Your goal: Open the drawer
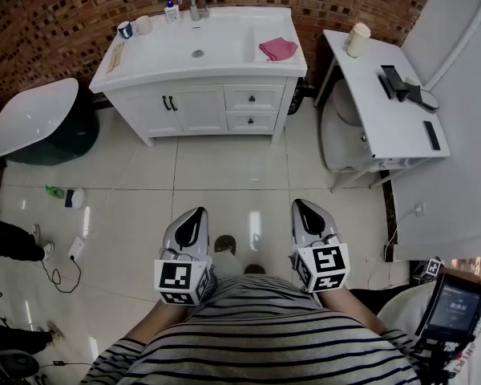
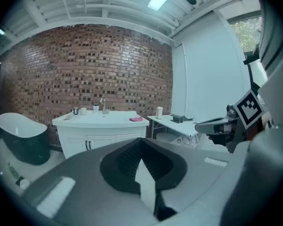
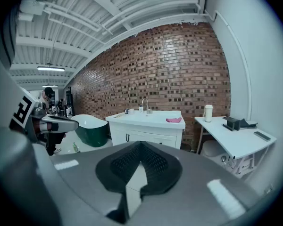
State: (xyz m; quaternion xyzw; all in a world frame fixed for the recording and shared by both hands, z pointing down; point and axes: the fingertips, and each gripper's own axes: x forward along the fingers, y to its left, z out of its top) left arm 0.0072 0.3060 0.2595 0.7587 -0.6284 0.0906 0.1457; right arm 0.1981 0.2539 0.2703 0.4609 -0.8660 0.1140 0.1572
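A white vanity cabinet (image 1: pixel 199 107) stands against the brick wall, far ahead of me. Its two drawers are stacked at the right, the upper drawer (image 1: pixel 253 98) over the lower drawer (image 1: pixel 251 122); both are closed, each with a small dark knob. Two doors with dark handles sit to their left. My left gripper (image 1: pixel 196 213) and right gripper (image 1: pixel 303 207) are held close to my body over the tiled floor, a long way from the cabinet. Both are shut with nothing in them. The cabinet (image 2: pixel 101 131) shows beyond the left gripper (image 2: pixel 140 145), and the cabinet (image 3: pixel 146 128) also beyond the right gripper (image 3: pixel 140 147).
A pink cloth (image 1: pixel 278 49), a cup and a bottle lie on the vanity top by the sink. A dark green bathtub (image 1: pixel 40 123) stands at the left. A white table (image 1: pixel 385 95) with a paper cup (image 1: pixel 357 40) stands at the right. Cables (image 1: pixel 64 263) lie on the floor at the left.
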